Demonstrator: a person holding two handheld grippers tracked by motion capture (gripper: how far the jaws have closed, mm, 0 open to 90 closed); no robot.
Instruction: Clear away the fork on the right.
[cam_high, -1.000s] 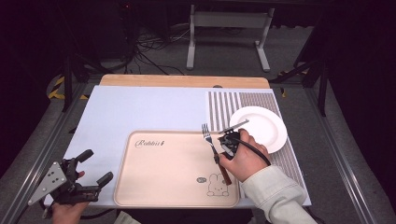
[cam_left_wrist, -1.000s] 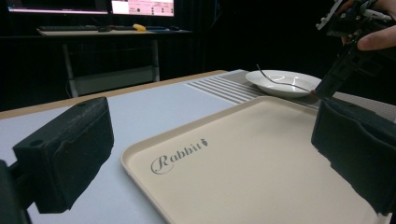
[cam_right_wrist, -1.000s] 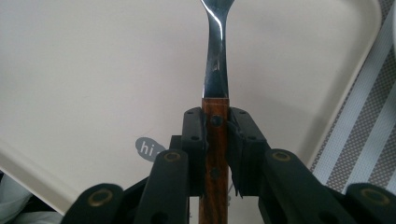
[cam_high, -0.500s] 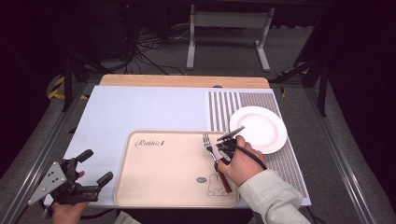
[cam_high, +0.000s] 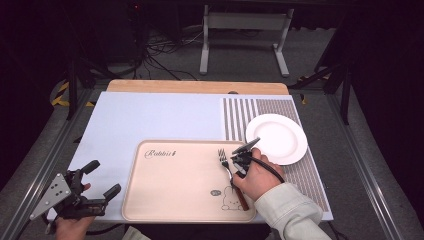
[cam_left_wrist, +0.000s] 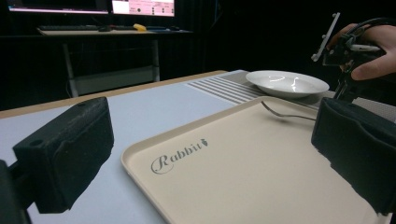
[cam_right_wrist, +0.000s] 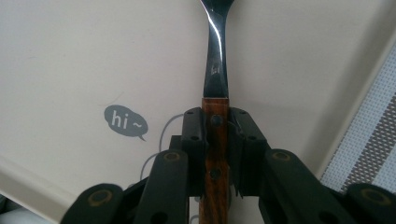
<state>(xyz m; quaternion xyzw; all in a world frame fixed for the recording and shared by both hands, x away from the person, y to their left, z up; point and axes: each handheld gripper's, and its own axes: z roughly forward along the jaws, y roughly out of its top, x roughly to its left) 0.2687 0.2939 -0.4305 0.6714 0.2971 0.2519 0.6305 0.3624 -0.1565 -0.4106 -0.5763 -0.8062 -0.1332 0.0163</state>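
A fork with a brown wooden handle lies along the right part of the beige tray, tines pointing away from the person. My right gripper is shut on the handle. The right gripper view shows both jaws pressed against the wood on either side, with the fork's steel neck running up over the tray. My left gripper rests at the table's near left corner, open and holding nothing. Its view looks across the tray to the fork between its spread jaws.
A white plate sits on the striped mat just right of the tray, close behind my right hand. The pale blue table cover spreads to the left and back. A wooden strip edges the far side.
My right gripper has carried the fork a little toward the person and left, away from the plate and further over the tray. The left gripper has stayed put.
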